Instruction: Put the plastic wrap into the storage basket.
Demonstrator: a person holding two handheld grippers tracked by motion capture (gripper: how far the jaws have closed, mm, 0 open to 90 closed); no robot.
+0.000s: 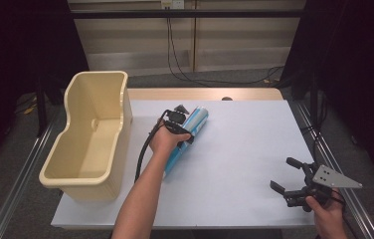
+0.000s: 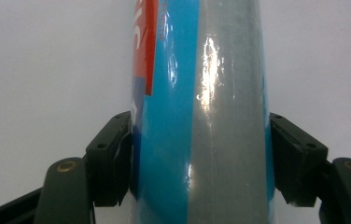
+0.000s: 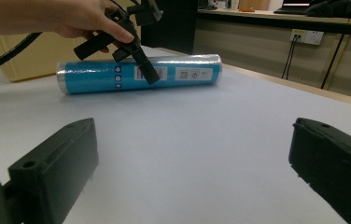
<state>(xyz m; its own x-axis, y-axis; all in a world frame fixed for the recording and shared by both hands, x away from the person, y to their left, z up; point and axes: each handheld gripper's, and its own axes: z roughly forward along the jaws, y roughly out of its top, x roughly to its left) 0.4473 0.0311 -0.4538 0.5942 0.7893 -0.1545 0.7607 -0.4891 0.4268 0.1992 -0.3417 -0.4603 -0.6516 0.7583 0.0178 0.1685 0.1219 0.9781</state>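
**Left gripper clamped across the blue tube, bin waiting at the left**

The left gripper point(image 1: 182, 130) sits over the blue tube point(image 1: 187, 139), which lies on its side on the counter point(image 1: 244, 149), left of the middle, its far end angled toward the right. In the left gripper view the two black jaws press against opposite sides of the tube point(image 2: 201, 121), so the gripper is clamped on it. The jaws cross the tube at right angles to its length, the sensible hold for a round, glossy wrapper: squeezed across the width, it cannot roll out sideways. From the right gripper view the grip point(image 3: 138, 58) falls near the middle of the tube point(image 3: 141, 73), probably chosen so that neither end droops when it is raised. In that view the tube appears to rest on the counter, so the lift does not seem to have begun.

The cream bin point(image 1: 93, 134) stands at the left edge of the counter, open side up and just beside the tube. Its nearness suggests it is where the tube is headed; that would explain why the hand on that side has taken the job.

The right gripper point(image 1: 294, 186) is held at the near right corner, well apart from the tube, with its jaws spread wide and nothing between them. It seems simply parked out of the way, leaving the path between tube and bin free.

The slick wrapper is the likely weak point: it could slip or tilt in the jaws if lifted quickly.
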